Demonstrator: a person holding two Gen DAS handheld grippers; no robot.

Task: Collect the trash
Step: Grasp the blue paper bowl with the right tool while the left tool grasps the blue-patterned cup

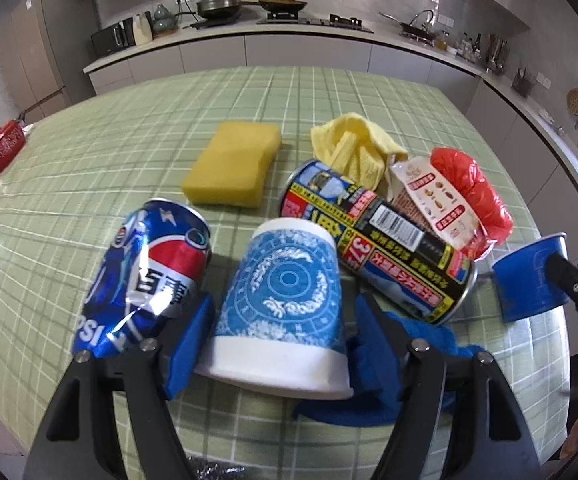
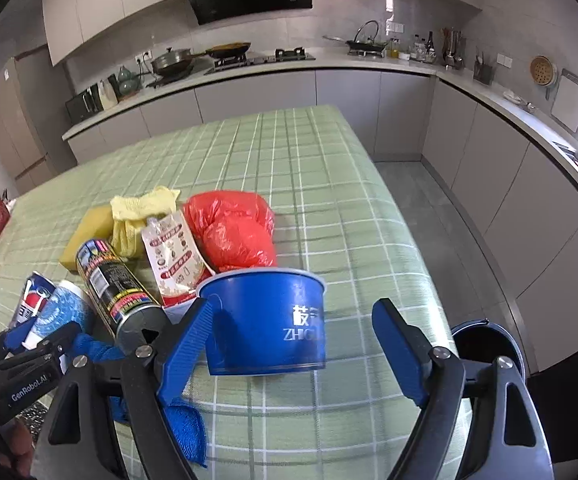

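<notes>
A blue-patterned paper cup (image 1: 285,304) lies on its side between my left gripper's (image 1: 285,344) pads; the jaws touch or nearly touch its sides. A crushed Pepsi can (image 1: 149,276) lies to its left, a black spray can (image 1: 377,240) to its right. A blue paper bowl (image 2: 265,320) stands between my right gripper's (image 2: 293,344) open fingers; the left pad (image 2: 185,352) is at its wall, the right pad stands apart. A snack pouch (image 2: 175,258) and a red plastic bag (image 2: 233,232) lie behind it.
A yellow sponge (image 1: 233,164) and yellow cloth (image 1: 357,148) lie further back on the green checked table (image 1: 89,168). A blue cloth (image 2: 185,424) lies under the grippers. A dark bin (image 2: 489,344) stands off the table's right edge. Kitchen counters run behind.
</notes>
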